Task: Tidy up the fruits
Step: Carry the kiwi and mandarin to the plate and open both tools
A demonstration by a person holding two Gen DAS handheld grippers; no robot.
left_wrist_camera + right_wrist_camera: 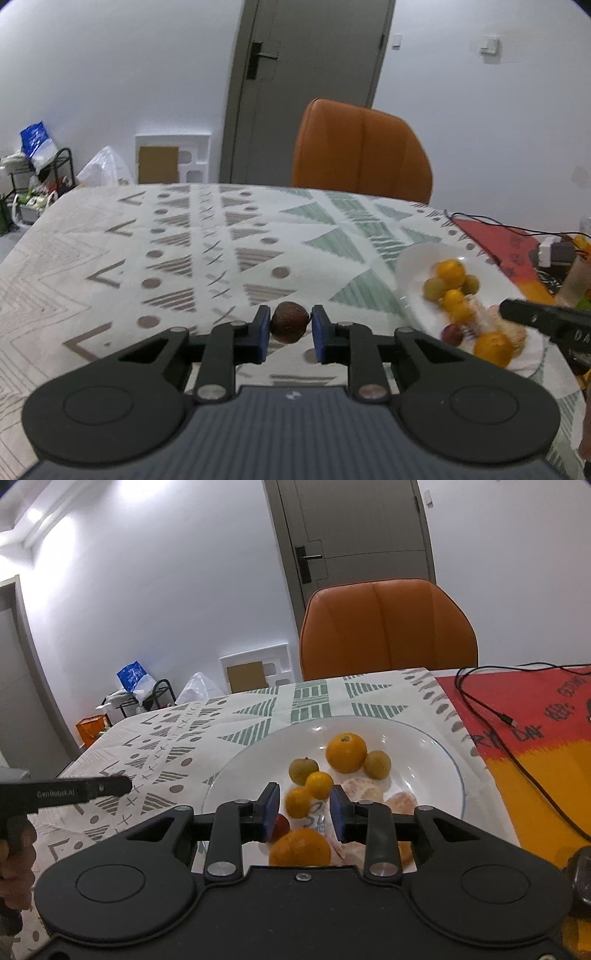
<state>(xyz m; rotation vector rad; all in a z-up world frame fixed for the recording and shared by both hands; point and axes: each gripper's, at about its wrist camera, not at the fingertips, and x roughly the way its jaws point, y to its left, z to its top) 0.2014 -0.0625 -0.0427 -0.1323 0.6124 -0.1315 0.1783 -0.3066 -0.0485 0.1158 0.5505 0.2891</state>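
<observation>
Presently a small brown fruit (289, 322) is seen between the blue pads of the left gripper (290, 330), raised above the patterned tablecloth (184, 258). One pad touches it on the left side, while a thin gap seems to remain on the right, so whether it is firmly clamped cannot be told; the fingers are set narrow, barely wider than the fruit. The white plate (436, 775) lies off to the right of this gripper on the surface, already loaded with oranges, two greenish fruits, peeled citrus segments and a small red fruit.

The right gripper (304, 810) is held low over the near side of the plate, its fingers moderately open and empty, with a small orange (298, 802) framed between the pads but lying on the plate beneath.

Several risks can be judged from this. The brown fruit is round and held only by the pad tips, so it could be squeezed out or dropped during travel to the plate, then roll across the cloth toward the table edge. The plate is crowded near its front, so a release there could knock the round fruits into one another or over the shallow rim. Both grippers are near the same side of the plate, and a collision between them is possible if the left one is brought in without the right being withdrawn. The peeled segments (364, 794) could be crushed by a low approach.
</observation>
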